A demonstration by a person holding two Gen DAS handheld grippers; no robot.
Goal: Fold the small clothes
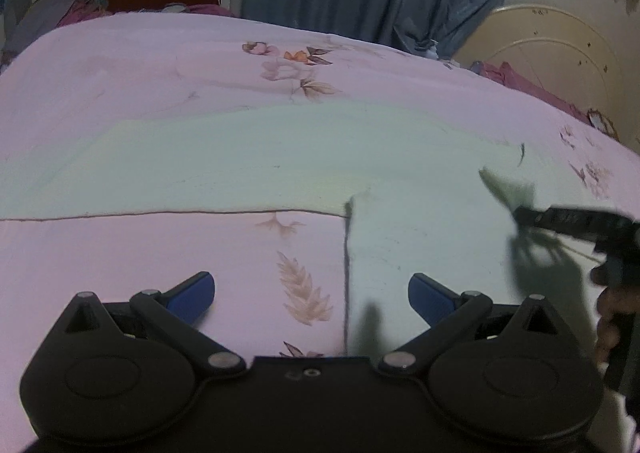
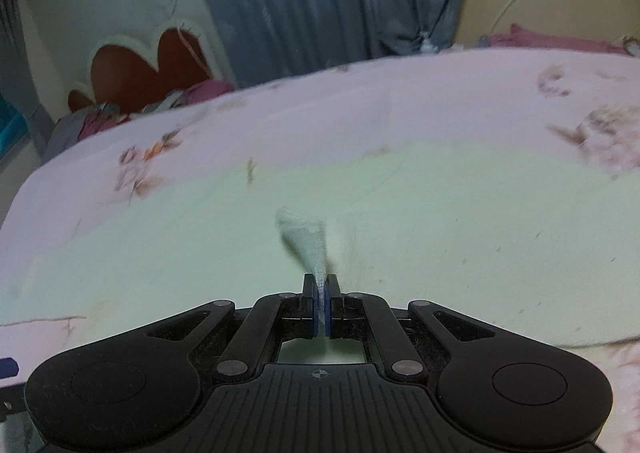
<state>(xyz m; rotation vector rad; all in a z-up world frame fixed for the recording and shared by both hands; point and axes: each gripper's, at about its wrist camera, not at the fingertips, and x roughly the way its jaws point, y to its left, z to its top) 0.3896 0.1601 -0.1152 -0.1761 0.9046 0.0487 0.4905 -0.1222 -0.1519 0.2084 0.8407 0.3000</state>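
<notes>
Right wrist view: my right gripper (image 2: 322,295) pinches the pale green cloth garment's (image 2: 360,221) corner thinly, so it may slip, while my left gripper (image 1: 311,293) gapes empty.

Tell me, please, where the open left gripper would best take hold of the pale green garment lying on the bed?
Probably the inner corner of the garment, coming from the near side. Its edges meet there on the sheet, just ahead of the open left gripper. The right gripper already pinches another corner.

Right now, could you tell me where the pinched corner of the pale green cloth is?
In the right wrist view the cloth corner sticks up between the right gripper jaws, over the pale green cloth spread on the pink floral bedsheet.
</notes>
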